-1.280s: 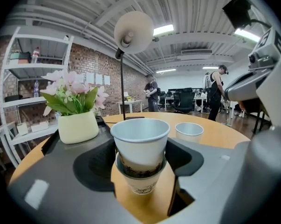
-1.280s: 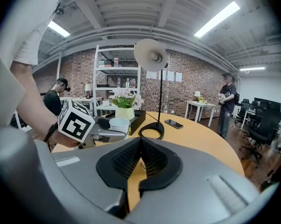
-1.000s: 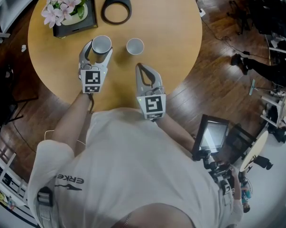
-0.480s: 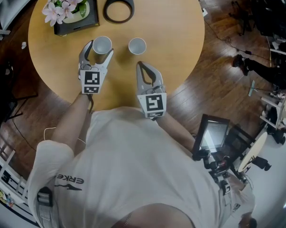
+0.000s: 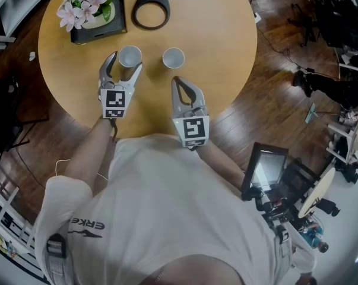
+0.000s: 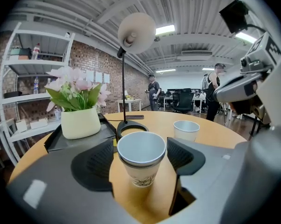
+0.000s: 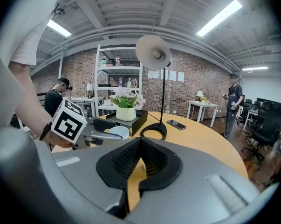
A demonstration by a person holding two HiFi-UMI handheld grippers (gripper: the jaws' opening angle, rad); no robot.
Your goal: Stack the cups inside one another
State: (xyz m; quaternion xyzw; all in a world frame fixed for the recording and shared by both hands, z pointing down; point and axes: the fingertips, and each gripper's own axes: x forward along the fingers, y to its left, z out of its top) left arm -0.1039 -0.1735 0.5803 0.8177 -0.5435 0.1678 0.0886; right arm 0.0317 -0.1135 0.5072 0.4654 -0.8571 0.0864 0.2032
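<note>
1. The room was an open workshop with a brick wall, metal shelving and a dark wood floor (image 5: 273,94) all round.
2. The round wooden surface (image 5: 220,40) carried a black tray of flowers (image 5: 95,18) at its far left. A lamp's ring base (image 5: 149,12) sat just beside the tray.
3. And there was the left tool (image 5: 124,65)! Its jaws had just been opening and stood wide, either side of the left cup (image 5: 129,56), with neither pad touching it. The right tool (image 5: 176,80) was pinched shut on nothing, short of the right cup (image 5: 173,57).
4. Both cups stood upright, near each other but apart, with nothing nested yet. It looked like the first pick was being lined up. Next would come a gentle squeeze on that thin wall, a lift, then a drop straight into its neighbour.
</note>
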